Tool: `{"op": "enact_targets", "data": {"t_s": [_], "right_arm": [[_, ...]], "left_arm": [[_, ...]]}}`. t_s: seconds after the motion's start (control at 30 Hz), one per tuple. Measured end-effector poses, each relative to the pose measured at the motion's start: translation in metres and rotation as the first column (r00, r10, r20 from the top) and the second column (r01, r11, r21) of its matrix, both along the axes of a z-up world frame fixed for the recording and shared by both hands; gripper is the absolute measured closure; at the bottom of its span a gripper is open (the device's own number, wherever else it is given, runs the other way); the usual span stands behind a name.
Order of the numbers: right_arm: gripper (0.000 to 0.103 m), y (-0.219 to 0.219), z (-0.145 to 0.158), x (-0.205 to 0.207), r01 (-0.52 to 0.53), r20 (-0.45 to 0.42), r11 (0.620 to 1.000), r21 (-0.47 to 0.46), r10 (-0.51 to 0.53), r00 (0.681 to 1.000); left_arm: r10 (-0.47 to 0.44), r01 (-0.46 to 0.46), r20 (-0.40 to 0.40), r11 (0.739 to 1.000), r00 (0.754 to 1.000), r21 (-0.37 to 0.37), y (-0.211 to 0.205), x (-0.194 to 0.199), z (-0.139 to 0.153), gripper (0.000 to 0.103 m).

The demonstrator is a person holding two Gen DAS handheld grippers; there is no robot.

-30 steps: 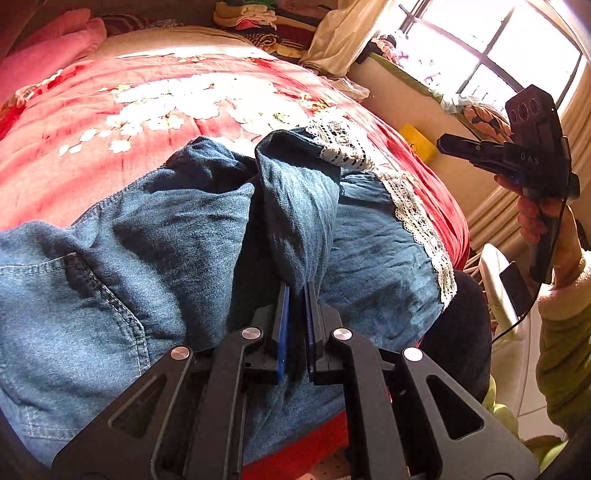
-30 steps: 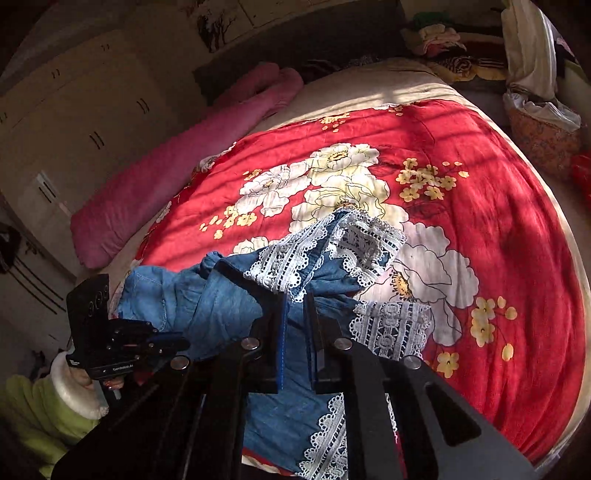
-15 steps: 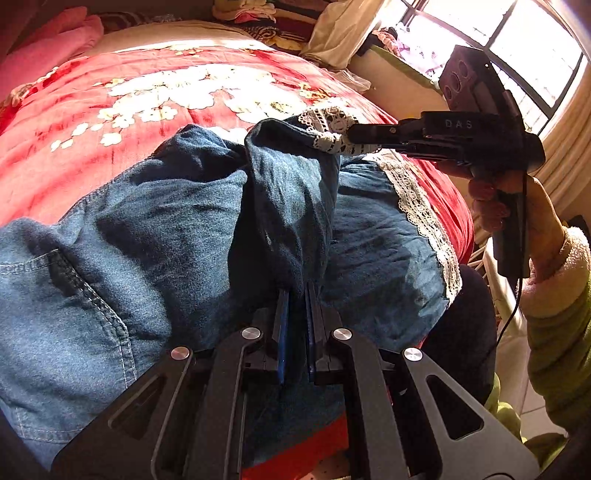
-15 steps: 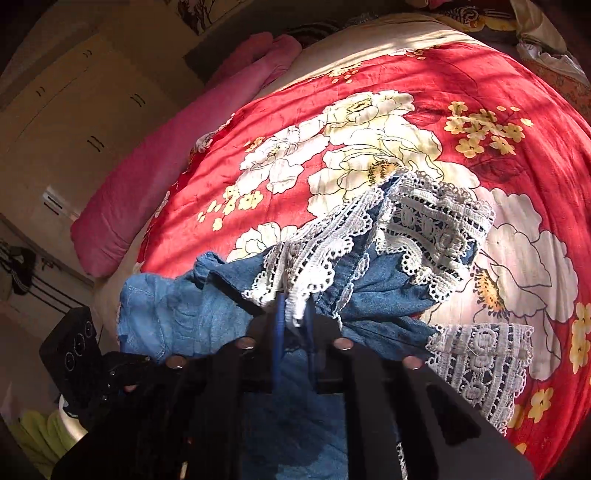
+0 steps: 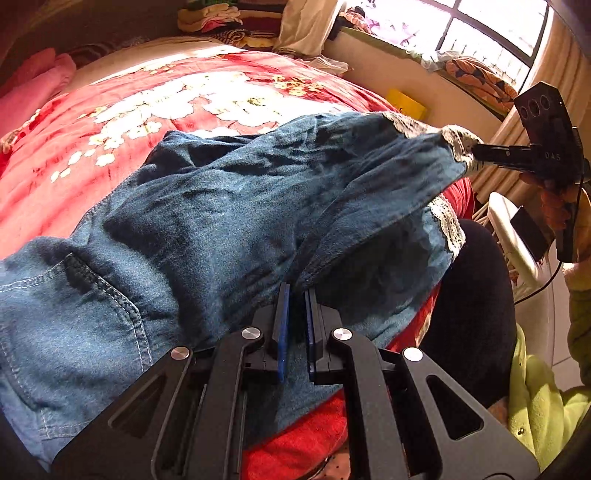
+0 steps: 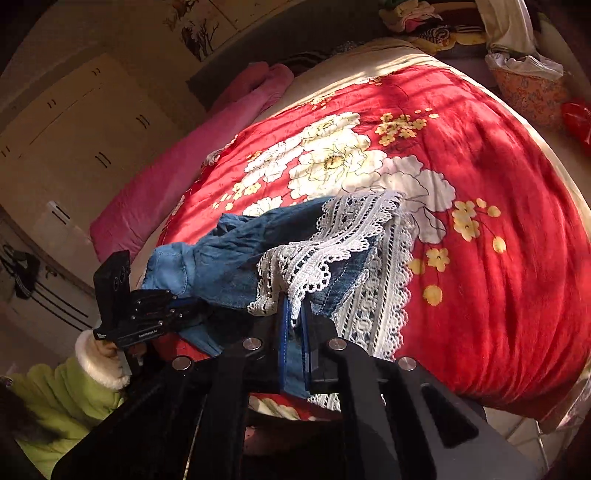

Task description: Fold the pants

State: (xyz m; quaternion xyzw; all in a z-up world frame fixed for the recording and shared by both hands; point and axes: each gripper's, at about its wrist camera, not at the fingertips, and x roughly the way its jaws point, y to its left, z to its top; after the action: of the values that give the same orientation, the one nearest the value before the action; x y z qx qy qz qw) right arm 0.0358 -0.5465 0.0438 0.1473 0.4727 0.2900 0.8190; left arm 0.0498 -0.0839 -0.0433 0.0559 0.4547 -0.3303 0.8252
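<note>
Lying across the near part of a red floral bedspread (image 5: 122,110), the denim pants (image 5: 207,229) spread from a stitched pocket area at the left of the left wrist view over to a lace-edged leg end at the right. In that view the left gripper (image 5: 295,295) sits low in the middle, its jaws clenched on a fold of the denim that rises between the blue pads. Further right, the leg is pulled up off the bed into a taut ridge that runs to the lace hem (image 5: 458,144), where the right gripper (image 5: 480,153) has its tips closed on the trim; a hand (image 5: 557,206) in a green sleeve with a pale cuff holds its handle in front of the sunlit window (image 5: 480,33).

In the right wrist view, a pale wardrobe (image 6: 66,133) stands at the far left and a pink rolled blanket (image 6: 192,162) lies along the bed's edge. The left gripper (image 6: 195,308) shows at the lower left, pointing into the bunched denim (image 6: 229,254), held by a hand (image 6: 107,349) in the same green sleeve. To the right, the right gripper (image 6: 295,306) is clamped on white lace (image 6: 306,258), which drapes over its fingertips. The second lace hem (image 6: 380,288) lies flat on the bedspread (image 6: 498,184) just beside it, and the big white flowers spread beyond.
</note>
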Motion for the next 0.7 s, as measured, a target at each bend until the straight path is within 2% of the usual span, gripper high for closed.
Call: {"op": "enact_targets", "data": {"t_s": [0.17, 0.3, 0.37, 0.43, 0.47, 0.5, 0.63, 0.7], "right_arm": [[0.095, -0.009, -0.038, -0.019, 0.025, -0.07, 1.0, -0.016, -0.026, 0.997], [0.091, -0.004, -0.05, -0.02, 0.017, -0.088, 1.0, -0.026, -0.019, 0.996], [0.09, -0.001, -0.053, -0.017, 0.015, -0.089, 0.999, -0.05, -0.019, 0.996], [0.09, -0.001, -0.055, -0.015, 0.011, -0.091, 0.999, -0.033, -0.014, 0.996], [0.09, -0.001, -0.055, -0.014, 0.007, -0.087, 0.999, -0.034, -0.01, 0.996], [0.092, -0.001, -0.054, -0.014, -0.001, -0.083, 0.999, -0.044, -0.003, 0.997], [0.093, -0.002, -0.048, -0.015, -0.022, -0.073, 0.998, -0.066, 0.017, 0.997], [0.093, -0.003, -0.043, -0.017, -0.032, -0.064, 0.997, -0.071, 0.028, 0.998]], "left_arm": [[-0.034, 0.033, 0.04, 0.999, 0.999, 0.031, -0.01, -0.013, -0.004, 0.098], [-0.054, 0.052, 0.067, 0.998, 0.996, 0.039, -0.018, -0.017, -0.004, 0.081], [-0.051, 0.047, 0.081, 0.998, 0.995, 0.051, -0.022, -0.015, -0.005, 0.081], [-0.042, 0.037, 0.091, 0.998, 0.995, 0.059, -0.025, -0.013, -0.006, 0.081], [-0.036, 0.03, 0.095, 0.997, 0.995, 0.067, -0.026, -0.012, -0.007, 0.087], [-0.03, 0.021, 0.098, 0.996, 0.995, 0.087, -0.028, -0.012, -0.009, 0.099], [-0.04, 0.03, 0.098, 0.994, 0.994, 0.104, -0.026, -0.013, -0.007, 0.103], [-0.055, 0.047, 0.096, 0.996, 0.994, 0.081, -0.02, -0.019, 0.001, 0.103]]}}
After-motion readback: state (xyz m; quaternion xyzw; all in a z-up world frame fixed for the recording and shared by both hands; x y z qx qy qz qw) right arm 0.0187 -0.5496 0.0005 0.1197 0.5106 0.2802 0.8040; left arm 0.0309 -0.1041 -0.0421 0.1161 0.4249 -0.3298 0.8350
